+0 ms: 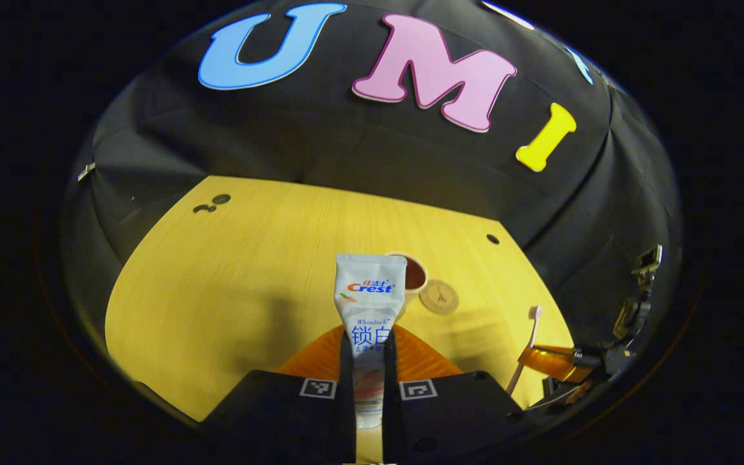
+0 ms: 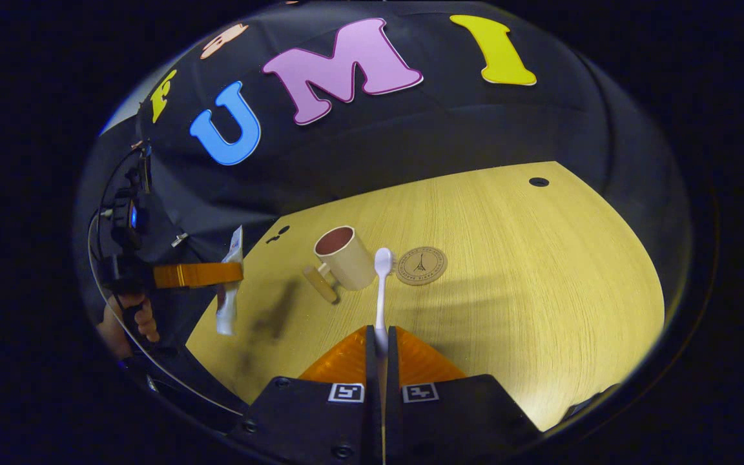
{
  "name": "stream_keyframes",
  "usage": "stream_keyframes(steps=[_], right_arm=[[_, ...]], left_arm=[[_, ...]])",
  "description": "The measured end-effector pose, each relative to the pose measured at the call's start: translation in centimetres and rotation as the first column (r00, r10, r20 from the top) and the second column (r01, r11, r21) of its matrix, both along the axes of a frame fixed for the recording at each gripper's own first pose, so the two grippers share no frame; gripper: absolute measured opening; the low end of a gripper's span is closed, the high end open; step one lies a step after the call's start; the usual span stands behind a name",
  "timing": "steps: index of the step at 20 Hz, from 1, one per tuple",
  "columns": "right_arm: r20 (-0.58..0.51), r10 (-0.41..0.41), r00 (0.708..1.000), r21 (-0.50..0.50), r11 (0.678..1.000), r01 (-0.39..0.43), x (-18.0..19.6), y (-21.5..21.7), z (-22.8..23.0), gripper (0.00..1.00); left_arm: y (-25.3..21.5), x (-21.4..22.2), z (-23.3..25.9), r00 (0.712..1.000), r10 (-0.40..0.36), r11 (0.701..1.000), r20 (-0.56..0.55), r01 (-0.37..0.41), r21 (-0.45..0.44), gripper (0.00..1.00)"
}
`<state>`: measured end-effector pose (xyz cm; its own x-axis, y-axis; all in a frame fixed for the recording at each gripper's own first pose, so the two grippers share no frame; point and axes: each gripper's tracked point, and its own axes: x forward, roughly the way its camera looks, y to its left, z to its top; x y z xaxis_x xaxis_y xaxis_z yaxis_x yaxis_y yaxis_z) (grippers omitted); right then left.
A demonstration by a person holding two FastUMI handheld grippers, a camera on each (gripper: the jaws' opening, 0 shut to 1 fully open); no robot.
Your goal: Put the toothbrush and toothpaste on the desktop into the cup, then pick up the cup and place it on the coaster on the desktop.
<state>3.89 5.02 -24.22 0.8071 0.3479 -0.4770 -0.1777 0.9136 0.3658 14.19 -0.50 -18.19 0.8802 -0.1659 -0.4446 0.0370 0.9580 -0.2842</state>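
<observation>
My left gripper (image 1: 368, 352) is shut on a white toothpaste tube (image 1: 369, 303), held upright above the wooden desktop (image 1: 230, 284). Behind the tube stands a beige cup (image 1: 414, 279) with a dark red inside, and a round brown coaster (image 1: 438, 297) lies to its right. My right gripper (image 2: 380, 342) is shut on a white toothbrush (image 2: 382, 284), bristle end up, just in front of the cup (image 2: 343, 257) and beside the coaster (image 2: 422, 265). In the right gripper view the left gripper (image 2: 199, 274) holds the tube (image 2: 228, 290) at the far left. The right gripper (image 1: 556, 361) and toothbrush (image 1: 530, 339) appear at the lower right of the left gripper view.
The cup has a wooden handle (image 2: 320, 284) pointing toward the desk's front-left. A hand (image 2: 133, 323) grips the left tool beyond the desk's left edge. Small dark holes (image 2: 538, 182) mark the desktop near the back. Open desktop (image 2: 540, 290) stretches to the right of the coaster.
</observation>
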Motion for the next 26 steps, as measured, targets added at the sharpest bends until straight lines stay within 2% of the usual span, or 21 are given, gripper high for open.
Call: stream_keyframes(steps=[5, 10, 15, 20, 25, 26], right_arm=[[0.038, 0.019, 0.999, 0.01, 1.0, -0.02, 0.7, -1.0, -0.2, 0.07], [0.099, 0.029, 0.995, 0.044, 0.998, -0.034, 2.5, -1.2, -0.7, 0.07], [0.175, 0.02, 0.984, 0.076, 0.997, -0.034, 4.6, -1.8, -1.0, 0.07], [0.234, 0.015, 0.972, 0.122, 0.992, -0.045, 6.2, -0.8, -0.9, 0.07], [0.283, -0.017, 0.959, 0.178, 0.983, -0.036, 7.8, 0.1, 0.3, 0.06], [0.295, -0.028, 0.955, 0.197, 0.98, -0.032, 8.2, 0.2, 0.8, 0.06]], left_arm=[[-2.5, 7.2, 4.7, 0.982, -0.002, 0.999, 0.189, 0.011, -0.045, 0.21], [-4.1, 12.6, 4.8, 0.946, 0.017, 0.993, 0.324, 0.023, -0.118, 0.21], [-4.7, 15.5, 4.3, 0.89, 0.027, 0.997, 0.455, 0.007, -0.073, 0.21], [-4.8, 16.8, 1.4, 0.867, 0.024, 1.0, 0.497, -0.017, -0.018, 0.21], [-4.4, 16.9, -1.3, 0.882, 0.054, 0.999, 0.468, -0.047, -0.026, 0.24], [-4.5, 16.7, -1.6, 0.885, 0.056, 0.998, 0.463, -0.044, -0.036, 0.31]])
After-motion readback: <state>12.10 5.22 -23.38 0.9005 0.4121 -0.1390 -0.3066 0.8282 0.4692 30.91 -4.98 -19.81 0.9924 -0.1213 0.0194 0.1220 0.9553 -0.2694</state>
